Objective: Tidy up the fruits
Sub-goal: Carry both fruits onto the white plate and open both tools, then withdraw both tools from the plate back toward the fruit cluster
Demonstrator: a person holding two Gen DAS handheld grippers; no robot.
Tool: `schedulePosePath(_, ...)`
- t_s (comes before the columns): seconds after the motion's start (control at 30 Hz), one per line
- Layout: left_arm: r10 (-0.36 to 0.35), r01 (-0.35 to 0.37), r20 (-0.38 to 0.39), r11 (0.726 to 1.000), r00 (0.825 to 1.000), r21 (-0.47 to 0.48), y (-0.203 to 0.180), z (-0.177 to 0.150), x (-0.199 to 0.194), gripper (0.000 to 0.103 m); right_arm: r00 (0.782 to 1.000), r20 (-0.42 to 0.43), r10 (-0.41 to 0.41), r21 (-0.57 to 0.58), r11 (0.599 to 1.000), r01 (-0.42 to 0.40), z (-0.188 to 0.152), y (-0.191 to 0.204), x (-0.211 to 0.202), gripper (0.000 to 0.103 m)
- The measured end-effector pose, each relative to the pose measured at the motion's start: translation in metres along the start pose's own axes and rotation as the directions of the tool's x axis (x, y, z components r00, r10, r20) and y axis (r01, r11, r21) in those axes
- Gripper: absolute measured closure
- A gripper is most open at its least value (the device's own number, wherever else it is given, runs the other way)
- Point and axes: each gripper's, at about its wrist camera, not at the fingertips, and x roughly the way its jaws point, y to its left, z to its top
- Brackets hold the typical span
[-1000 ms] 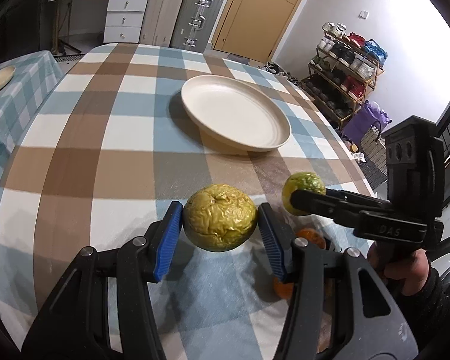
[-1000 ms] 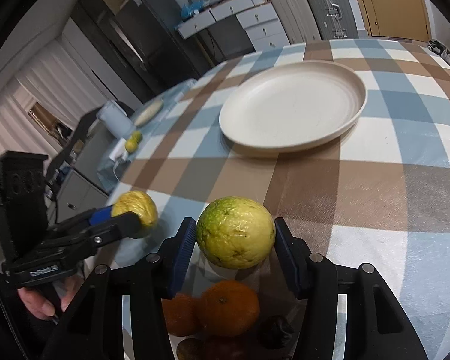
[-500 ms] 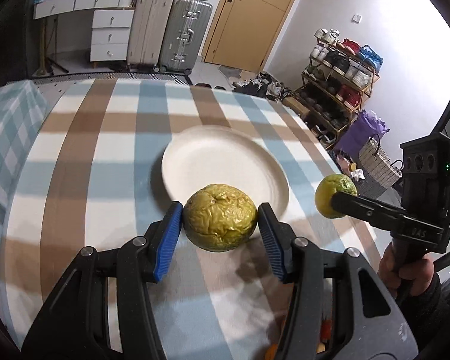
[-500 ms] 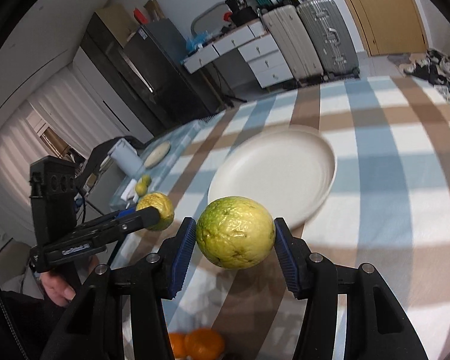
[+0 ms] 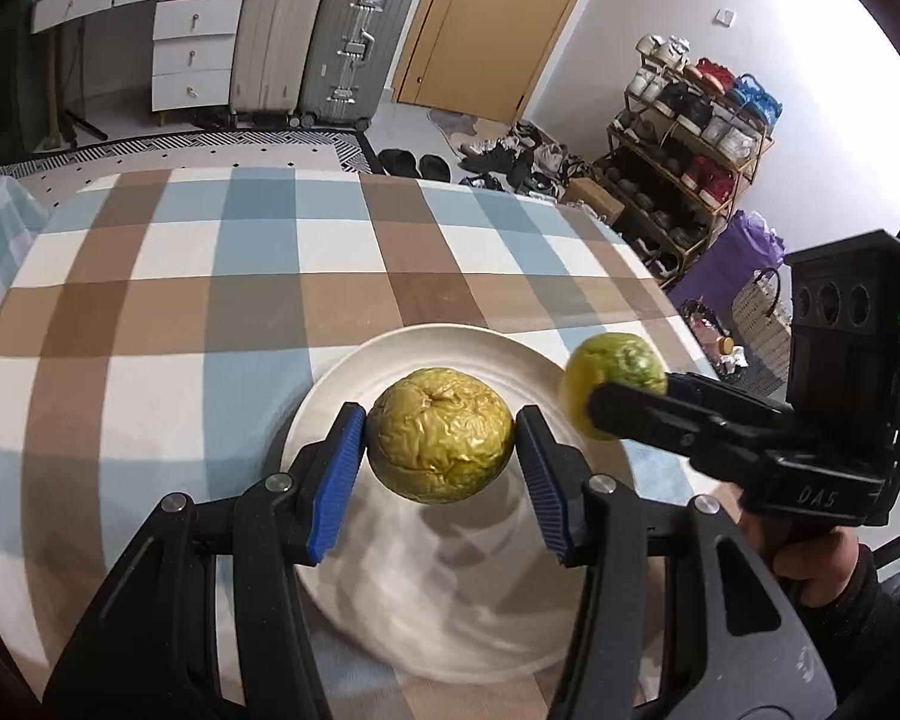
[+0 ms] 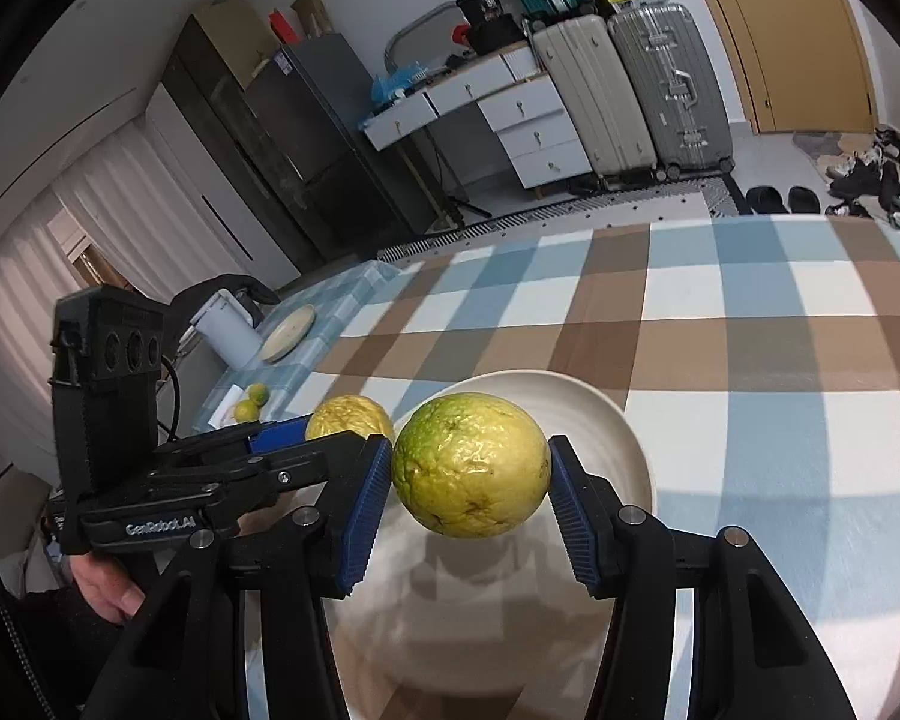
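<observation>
A plate [image 5: 450, 630] sits on the table [image 5: 210, 300], near its front edge. Above the plate hang two fruits side by side, the wrinkled fruit [image 5: 441, 443] left of the smooth fruit [image 6: 471, 465]. Behind the table stand suitcases [image 5: 324, 42] and drawers [image 5: 192, 54].

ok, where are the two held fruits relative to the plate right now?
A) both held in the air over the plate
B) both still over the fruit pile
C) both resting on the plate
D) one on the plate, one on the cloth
A: the wrinkled fruit and the green-yellow fruit each sit clamped between blue jaws, hanging above the white plate with shadows cast beneath.
</observation>
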Motion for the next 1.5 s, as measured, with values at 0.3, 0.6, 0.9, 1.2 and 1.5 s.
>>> schedulePosePath(0.3,0.005,-0.006,-0.045,1.000,0.999,-0.013,0.014,0.011,0.047,0.054,0.998,-0.070,0.003,0.026,1.000,-0.001,0.008,-0.024,0.049,0.050)
schedulePosePath(0.6,0.002,-0.003,-0.039,1.000,0.999,-0.010,0.017,0.015,0.060,0.062,0.995,-0.095,-0.029,0.030,0.999,0.032,0.012,-0.032,0.065,0.049)
schedulePosePath(0.9,-0.006,0.005,-0.018,1.000,1.000,-0.014,0.012,0.015,0.035,0.046,0.999,0.000,-0.050,-0.006,0.999,0.050,0.016,-0.020,0.040,0.021)
schedulePosePath(1.2,0.094,-0.096,0.112,0.995,0.989,0.008,-0.013,-0.006,-0.045,0.020,0.989,0.123,-0.079,-0.042,0.996,0.085,0.005,0.012,-0.034,0.002)
schedulePosePath(1.5,0.195,-0.206,0.227,0.978,0.954,0.029,-0.055,-0.058,-0.130,0.000,0.952,0.290,-0.092,-0.113,0.985,0.130,-0.048,0.062,-0.121,0.000)
